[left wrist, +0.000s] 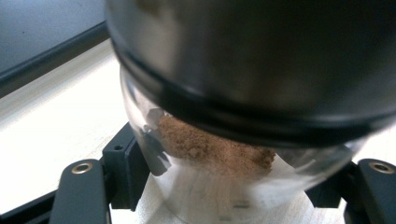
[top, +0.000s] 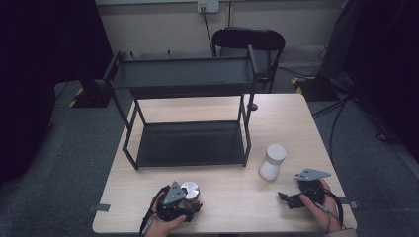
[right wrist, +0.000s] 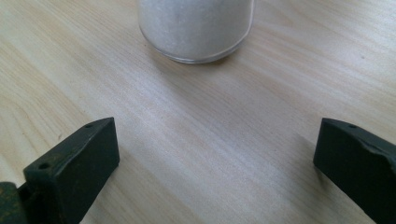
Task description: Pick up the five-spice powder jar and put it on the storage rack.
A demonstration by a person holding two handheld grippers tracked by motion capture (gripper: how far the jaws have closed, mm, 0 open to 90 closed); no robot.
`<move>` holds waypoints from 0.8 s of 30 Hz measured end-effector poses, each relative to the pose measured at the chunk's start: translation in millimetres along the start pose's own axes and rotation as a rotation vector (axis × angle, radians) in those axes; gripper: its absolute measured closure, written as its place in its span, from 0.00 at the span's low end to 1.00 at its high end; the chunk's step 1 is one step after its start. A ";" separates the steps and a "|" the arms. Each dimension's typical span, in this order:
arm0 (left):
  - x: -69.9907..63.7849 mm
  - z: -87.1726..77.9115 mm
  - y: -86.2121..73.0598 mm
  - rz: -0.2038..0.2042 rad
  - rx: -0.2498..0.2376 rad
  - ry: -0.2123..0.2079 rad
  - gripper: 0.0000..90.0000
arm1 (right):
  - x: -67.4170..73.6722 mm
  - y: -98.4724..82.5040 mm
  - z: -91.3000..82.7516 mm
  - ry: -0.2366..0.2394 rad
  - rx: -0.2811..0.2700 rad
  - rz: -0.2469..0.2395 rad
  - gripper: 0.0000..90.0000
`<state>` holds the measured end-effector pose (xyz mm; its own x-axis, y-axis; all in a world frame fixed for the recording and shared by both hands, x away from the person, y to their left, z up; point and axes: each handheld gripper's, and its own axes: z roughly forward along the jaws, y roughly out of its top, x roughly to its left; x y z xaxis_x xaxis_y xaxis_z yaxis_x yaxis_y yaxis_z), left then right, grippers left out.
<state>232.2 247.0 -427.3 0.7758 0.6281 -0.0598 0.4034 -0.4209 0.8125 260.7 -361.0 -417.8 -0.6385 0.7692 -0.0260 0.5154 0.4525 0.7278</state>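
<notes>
- The left gripper (top: 190, 203) is seen at the near edge of the counter (top: 222, 111), and its jaws are closed on the glass jar with the steel lid (top: 190, 190)
- In the left gripper view, the two black jaws are pressed against the lower glass wall of this jar (left wrist: 224, 186) from both sides; the grip is placed low, probably so that the jar stays upright when it is lifted
- A brown powder (left wrist: 215, 147) is held inside this jar; it fills only the lower part, and it is heaped up to one side
- The right gripper (top: 291, 198) is held at the near right of the counter, with its jaws wide open and nothing between them
- In the right gripper view, the white jar (right wrist: 196, 28) is seen ahead of the open jaws and apart from them; it looks as if this jar is lined up to be taken next
- This white jar (top: 272, 161) stands upright just beside the right legs of the black two-level rack (top: 190, 74), and it is filled with a white grainy substance
- Both shelves of the rack are free, so the jars are probably meant to be put there
</notes>
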 end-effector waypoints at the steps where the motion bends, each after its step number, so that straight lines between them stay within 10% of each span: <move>1: 0.7 0.2 0.2 -0.003 -0.001 -0.002 0.33 | 0.0 0.0 0.0 0.000 0.000 0.000 0.00; 24: 12.8 -1.2 29.3 -0.048 0.007 0.031 0.34 | 0.1 0.0 0.0 0.000 0.000 0.000 0.00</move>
<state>253.3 243.5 -403.6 0.7398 0.6680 -0.0804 0.4432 -0.3939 0.8053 260.7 -360.9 -417.8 -0.6382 0.7694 -0.0259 0.5155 0.4522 0.7278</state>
